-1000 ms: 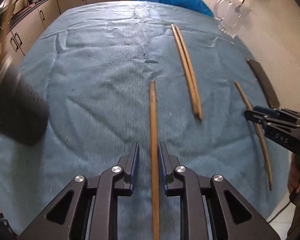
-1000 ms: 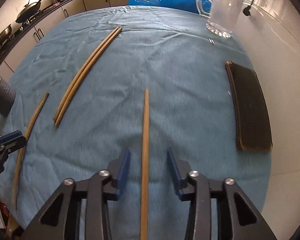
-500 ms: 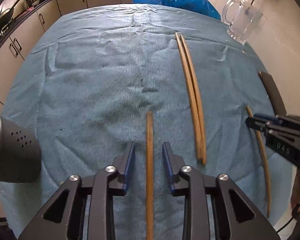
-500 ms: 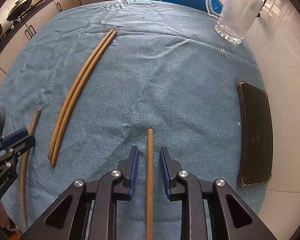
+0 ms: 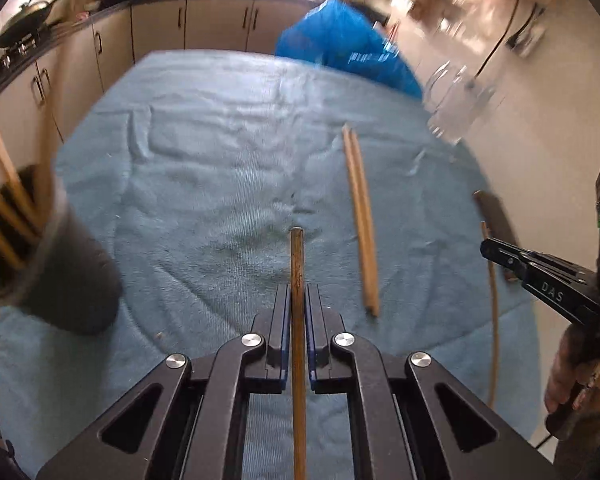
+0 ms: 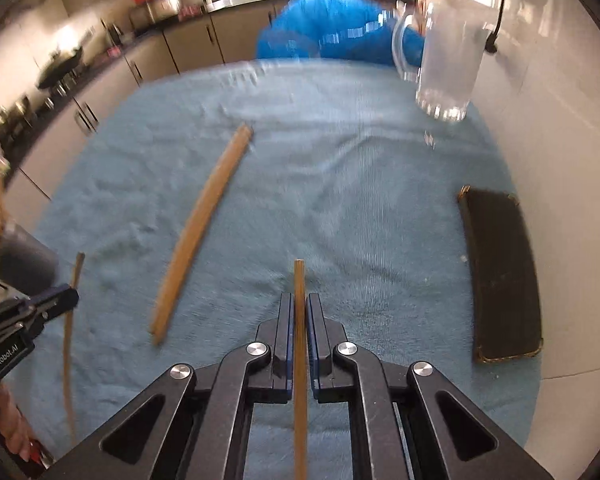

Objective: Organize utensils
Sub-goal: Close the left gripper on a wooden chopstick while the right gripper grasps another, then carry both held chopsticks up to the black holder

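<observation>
My left gripper point(image 5: 298, 289) has its jaws closing tight on a wooden chopstick point(image 5: 297, 248), whose tip sticks out ahead, lifted off the blue towel point(image 5: 204, 200). My right gripper point(image 6: 299, 299) is closing the same way on a second chopstick point(image 6: 299, 276), also raised. A pair of chopsticks point(image 5: 360, 216) lies side by side on the towel between the two grippers, and shows in the right wrist view as the pair point(image 6: 200, 228). Each gripper appears at the edge of the other's view, the right gripper point(image 5: 500, 252) and the left gripper point(image 6: 62, 300).
A dark holder point(image 5: 60, 276) with several chopsticks standing in it is at the left edge. A glass mug point(image 6: 448, 60) and a blue bag point(image 6: 328, 28) sit at the far right. A dark flat case point(image 6: 500, 272) lies by the towel's right edge. Kitchen cabinets run behind.
Both grippers went from open around a lying chopstick to shut on it, and both have risen, lifting the chopsticks off the towel. The views have tilted up toward the kitchen.
</observation>
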`<action>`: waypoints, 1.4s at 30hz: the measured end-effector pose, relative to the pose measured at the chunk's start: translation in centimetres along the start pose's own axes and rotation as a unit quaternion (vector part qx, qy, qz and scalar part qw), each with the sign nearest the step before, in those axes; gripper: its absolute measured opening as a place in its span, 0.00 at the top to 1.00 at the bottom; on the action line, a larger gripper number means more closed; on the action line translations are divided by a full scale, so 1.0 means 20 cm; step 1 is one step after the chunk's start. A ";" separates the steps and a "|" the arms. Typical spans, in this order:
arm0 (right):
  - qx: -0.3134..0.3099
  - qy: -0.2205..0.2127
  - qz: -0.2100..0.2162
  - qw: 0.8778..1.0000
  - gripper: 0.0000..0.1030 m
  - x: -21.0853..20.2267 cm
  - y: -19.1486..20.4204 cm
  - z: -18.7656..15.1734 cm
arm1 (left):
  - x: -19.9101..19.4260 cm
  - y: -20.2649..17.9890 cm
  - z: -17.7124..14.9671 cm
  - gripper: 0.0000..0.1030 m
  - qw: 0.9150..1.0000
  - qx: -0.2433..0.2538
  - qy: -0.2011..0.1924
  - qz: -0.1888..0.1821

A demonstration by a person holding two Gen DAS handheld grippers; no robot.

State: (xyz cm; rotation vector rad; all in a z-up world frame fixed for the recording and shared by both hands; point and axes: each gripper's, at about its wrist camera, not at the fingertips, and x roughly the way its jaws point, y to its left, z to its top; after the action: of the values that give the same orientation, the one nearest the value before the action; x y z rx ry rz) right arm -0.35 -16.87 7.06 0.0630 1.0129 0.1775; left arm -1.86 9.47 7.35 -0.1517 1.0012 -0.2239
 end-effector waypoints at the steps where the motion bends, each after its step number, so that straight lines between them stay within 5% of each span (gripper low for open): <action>1: -0.001 -0.016 0.001 1.000 0.94 -0.06 0.01 -0.01 | -0.04 -0.01 -0.01 0.94 1.000 0.003 -0.010 -0.003; 9: -0.012 -0.109 0.024 0.994 0.94 -0.40 0.14 -0.09 | -0.42 -0.08 -0.13 0.94 0.995 0.022 -0.100 -0.023; 23: -0.031 -0.204 0.049 0.977 0.94 -0.75 0.36 -0.13 | -0.92 -0.08 -0.22 0.94 0.976 0.023 -0.216 -0.035; 42: -0.081 -0.278 0.163 0.943 0.94 -0.90 1.07 0.28 | -1.30 0.45 0.15 0.94 0.947 -0.044 -0.311 0.063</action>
State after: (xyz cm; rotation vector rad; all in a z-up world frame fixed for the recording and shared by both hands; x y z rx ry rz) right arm -7.45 1.26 27.96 0.1228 0.4146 0.5144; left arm -11.78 24.83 28.13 -0.2223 0.3890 -0.0072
